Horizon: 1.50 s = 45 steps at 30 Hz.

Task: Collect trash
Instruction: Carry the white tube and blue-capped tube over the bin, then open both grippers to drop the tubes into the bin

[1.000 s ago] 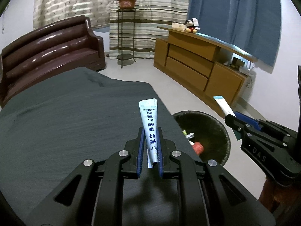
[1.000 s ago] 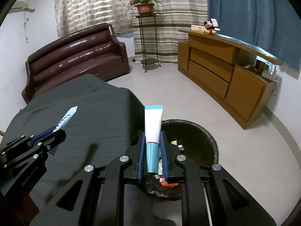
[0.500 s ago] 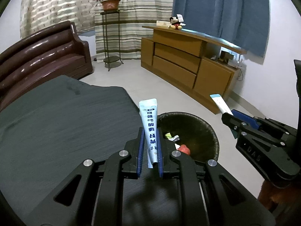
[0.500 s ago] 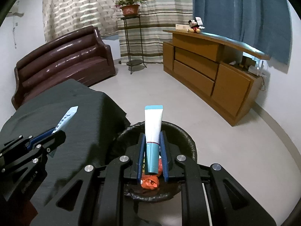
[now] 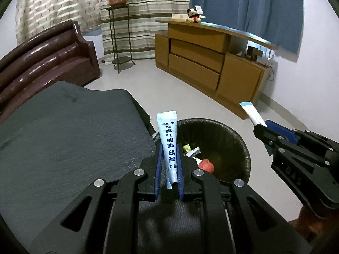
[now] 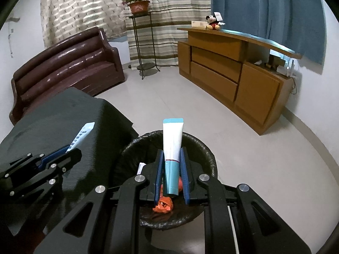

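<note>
The left gripper (image 5: 168,158) points forward and downward, its blue-padded jaws clamped together on something thin. The right gripper (image 6: 172,160) points the same way, likewise clamped. From the left wrist view, the right gripper sits at three o'clock.

bin (image 5: 239,146) right of table (image 5: 63,137), sofa (image 5: 42,57) behind, cabinet (image 5: 211,63) beyond

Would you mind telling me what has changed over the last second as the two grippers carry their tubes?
Both grippers have moved off the dark table toward the bin. The right gripper, with its white and teal tube, now sits over the bin's opening; the left gripper has reached the table's edge beside it. Unchanged: both stay shut, the left on its pale blue tube; nothing was dropped.
</note>
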Available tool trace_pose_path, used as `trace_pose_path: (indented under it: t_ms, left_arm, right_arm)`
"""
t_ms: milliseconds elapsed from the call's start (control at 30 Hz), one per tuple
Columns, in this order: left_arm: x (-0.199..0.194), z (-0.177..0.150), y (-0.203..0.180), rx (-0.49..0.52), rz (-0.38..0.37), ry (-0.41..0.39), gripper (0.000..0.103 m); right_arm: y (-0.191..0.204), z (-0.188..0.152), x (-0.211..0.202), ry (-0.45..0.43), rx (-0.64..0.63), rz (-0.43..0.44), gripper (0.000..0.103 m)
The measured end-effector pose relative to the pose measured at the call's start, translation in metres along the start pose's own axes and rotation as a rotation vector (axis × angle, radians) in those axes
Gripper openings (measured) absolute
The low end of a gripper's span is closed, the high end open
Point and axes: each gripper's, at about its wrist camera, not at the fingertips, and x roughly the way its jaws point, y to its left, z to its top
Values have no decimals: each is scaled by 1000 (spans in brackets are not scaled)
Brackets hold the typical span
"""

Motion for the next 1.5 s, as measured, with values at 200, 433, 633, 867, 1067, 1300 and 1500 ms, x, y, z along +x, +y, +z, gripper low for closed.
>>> trace_pose_path:
  t_ms: [200,433,633,867,1067,1300,1500]
  left_arm:
    - [18,5,-7,16,1,24,13]
    - [30,7,-8,24,2,35,13]
    - [35,7,-8,23,-1,47,13]
    - [35,7,-9,28,0,52,15]
    - [37,7,-6,16,8,49,33]
    - [37,7,-5,19,12,45,41]
    - [35,7,-4,13,18,39,50]
  right_arm:
    - [-6,-1,11,18,19,-9,17]
    - [-11,1,20,28,37,-8,17]
    - [-12,1,26,38,40,-8,17]
    - [-15,0,32,48,44,-14,17]
    - [-18,2,35,51,53,-18,23]
    - [-20,0,35,50,60,-20,29]
    - [-24,1,34,39,62,-28,42]
